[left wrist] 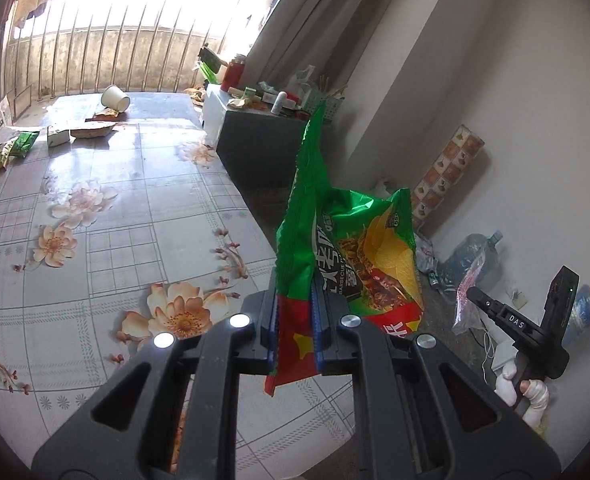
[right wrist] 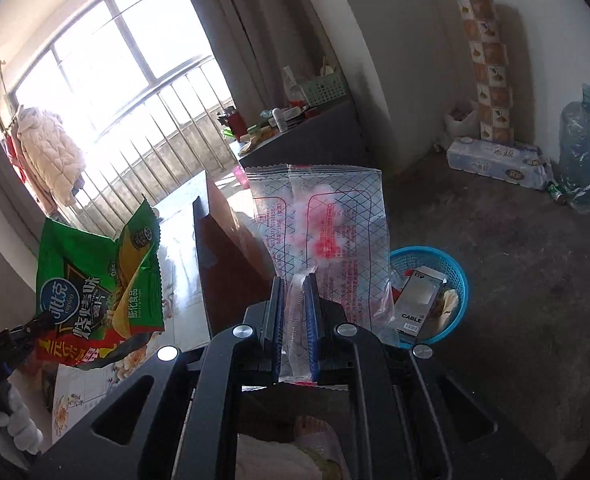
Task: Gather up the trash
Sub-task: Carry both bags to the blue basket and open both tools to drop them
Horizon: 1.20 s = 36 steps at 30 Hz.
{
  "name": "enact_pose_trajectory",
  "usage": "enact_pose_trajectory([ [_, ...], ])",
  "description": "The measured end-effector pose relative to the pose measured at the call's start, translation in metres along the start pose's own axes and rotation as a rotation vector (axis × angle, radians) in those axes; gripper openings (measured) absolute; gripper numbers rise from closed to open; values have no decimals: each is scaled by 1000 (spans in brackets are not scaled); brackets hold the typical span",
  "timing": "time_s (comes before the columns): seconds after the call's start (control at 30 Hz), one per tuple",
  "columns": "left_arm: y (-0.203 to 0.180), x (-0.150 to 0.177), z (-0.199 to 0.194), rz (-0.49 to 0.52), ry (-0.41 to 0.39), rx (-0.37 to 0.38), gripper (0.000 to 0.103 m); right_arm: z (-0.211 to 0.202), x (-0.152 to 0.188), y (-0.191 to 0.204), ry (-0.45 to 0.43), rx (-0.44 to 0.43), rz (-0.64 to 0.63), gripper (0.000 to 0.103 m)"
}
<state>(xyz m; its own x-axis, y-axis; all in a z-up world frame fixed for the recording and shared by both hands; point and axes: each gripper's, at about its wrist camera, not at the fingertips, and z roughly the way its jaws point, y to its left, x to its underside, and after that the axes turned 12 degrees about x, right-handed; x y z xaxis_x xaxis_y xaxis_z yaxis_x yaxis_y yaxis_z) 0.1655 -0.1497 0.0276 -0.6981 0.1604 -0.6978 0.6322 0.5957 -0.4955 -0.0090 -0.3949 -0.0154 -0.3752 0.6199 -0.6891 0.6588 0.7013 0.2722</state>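
The left tool (left wrist: 295, 320) is clamped on a green chip bag (left wrist: 347, 248), held up past the edge of the flowered worktop (left wrist: 107, 216). The right tool (right wrist: 293, 312) pinches a clear wrapper (right wrist: 327, 224) above the floor, near a blue basket (right wrist: 459, 284) of trash.

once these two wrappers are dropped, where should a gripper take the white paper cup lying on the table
Grip the paper cup by its rim wall, one finger inside the mouth. It lies tipped on its side on the table, so the round body would likely roll or crush. Which way the mouth faces is unclear, so pick the approach side once closer.
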Motion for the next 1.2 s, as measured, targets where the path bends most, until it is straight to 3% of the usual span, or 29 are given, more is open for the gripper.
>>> enact_pose_trajectory([
  [0.23,-33,-21,167,-29,303,94,12,33,6,-77,43,80,139,11],
  [0.4,-32,-7,299,-115,529,81,12,65,14,-111,100,117,204,11],
  [0.53,-30,18,381,-166,647,55,12,84,21,-132,140,142,247,11],
  [0.7,-25,42,453,-204,714,34,13,106,31,-148,193,166,263,11],
  [0.77,-23,48,474,-217,728,19,14,114,36,-152,217,171,268,11],
  [0.87,-20,52,494,-217,718,-1,33,123,44,-153,247,180,261,11],
  [0.9,-19,52,498,-221,710,-5,45,126,46,-153,256,181,257,11],
  [1.0,-18,49,498,-246,704,22,51,135,47,-148,272,179,231,11],
  [1.07,-17,44,495,-259,688,27,60,144,43,-143,279,171,214,11],
  [1.2,-12,23,463,-292,635,68,61,165,23,-121,279,156,145,11],
])
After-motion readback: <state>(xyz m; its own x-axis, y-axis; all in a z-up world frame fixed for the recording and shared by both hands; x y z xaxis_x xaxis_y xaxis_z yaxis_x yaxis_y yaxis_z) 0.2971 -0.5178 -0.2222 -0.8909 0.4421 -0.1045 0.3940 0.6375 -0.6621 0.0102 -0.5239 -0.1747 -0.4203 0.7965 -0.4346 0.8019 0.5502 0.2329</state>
